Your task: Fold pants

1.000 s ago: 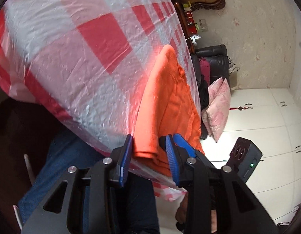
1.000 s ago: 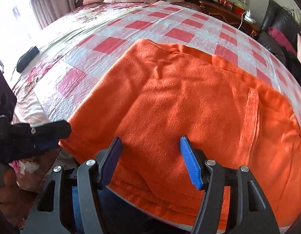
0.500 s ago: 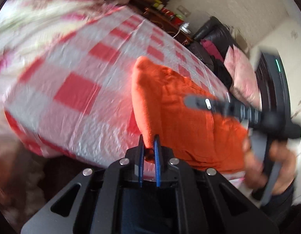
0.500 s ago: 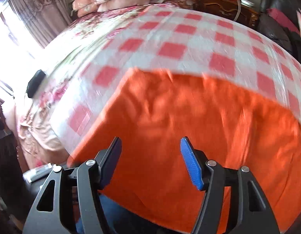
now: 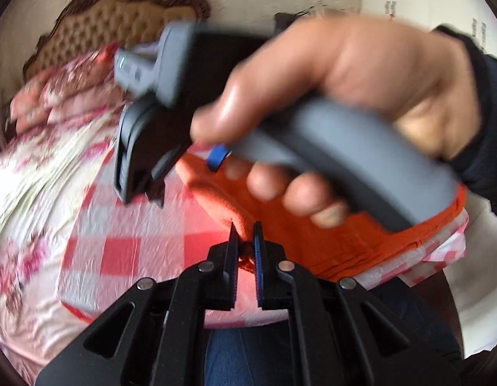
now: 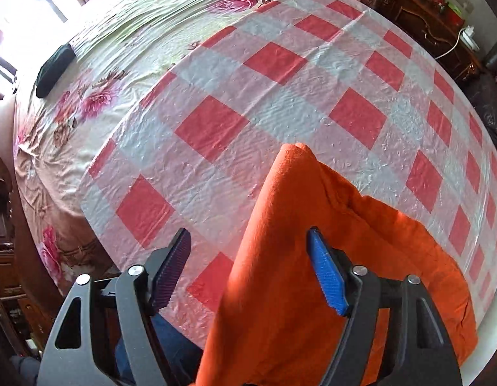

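Fabric is pinched in my left tool, low in the centre of the left wrist frame: its blue pads are drawn narrow on a raised edge of the orange pants, which run from there toward the right of the frame over the red-checked sheet on the bed. My right hand crosses the upper right of that frame, blurred. In the right wrist frame my right tool stands wide and holds nothing, with the pants rising in a ridge between its fingers at lower centre and spreading to the lower right. I judge the first fold is in hand. Next I need the right tool to close on the matching edge, then both lift and carry it across.
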The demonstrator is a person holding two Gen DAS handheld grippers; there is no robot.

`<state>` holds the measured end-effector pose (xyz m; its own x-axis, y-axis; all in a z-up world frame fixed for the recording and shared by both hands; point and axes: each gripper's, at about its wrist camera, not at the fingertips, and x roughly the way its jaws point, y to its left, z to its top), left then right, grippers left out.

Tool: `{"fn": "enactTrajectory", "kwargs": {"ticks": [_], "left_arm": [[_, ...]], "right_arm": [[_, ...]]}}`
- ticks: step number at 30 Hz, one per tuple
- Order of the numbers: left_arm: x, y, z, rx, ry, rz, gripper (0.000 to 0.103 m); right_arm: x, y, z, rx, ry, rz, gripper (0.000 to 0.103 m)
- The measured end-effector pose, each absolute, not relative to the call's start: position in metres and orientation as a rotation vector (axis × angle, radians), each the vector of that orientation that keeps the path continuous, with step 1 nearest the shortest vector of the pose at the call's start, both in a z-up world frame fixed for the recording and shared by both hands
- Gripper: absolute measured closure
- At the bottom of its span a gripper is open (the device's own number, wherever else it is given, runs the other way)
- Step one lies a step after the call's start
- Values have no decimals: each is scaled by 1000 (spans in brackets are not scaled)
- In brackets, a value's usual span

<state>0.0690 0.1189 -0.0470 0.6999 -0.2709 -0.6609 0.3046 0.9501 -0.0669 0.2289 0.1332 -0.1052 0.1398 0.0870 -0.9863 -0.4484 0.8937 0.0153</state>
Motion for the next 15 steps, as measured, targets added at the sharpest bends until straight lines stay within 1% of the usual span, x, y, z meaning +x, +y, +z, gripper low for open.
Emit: {"fn": "enactTrajectory", "kwargs": {"ticks": [1,2,3,4,7,10,13,15], "left_arm": [[69,115,-42,60,713,-331,95],[69,111,-37,68,700,-343,95],[69,106,-33,69,689,-355,95],[69,100,-26,72,670,-374,95],[66,73,-3,99,599,-456,95],[62,30,16,137,533,-564,96],[55,-24,23,185,483,-671,96],[53,-66,18,229,454,-732,96]], "right_arm": [[230,127,-106,-298,1384,390,72],[232,118,-103,-258,1388,386,88],[233,105,-95,-189,1376,396,90],[233,95,-88,-158,1355,400,91],[223,43,-52,-54,1263,391,92],[207,-35,-17,69,1193,366,92],[191,-98,-5,159,1164,343,93],[176,-153,-3,228,1134,305,93]]}}
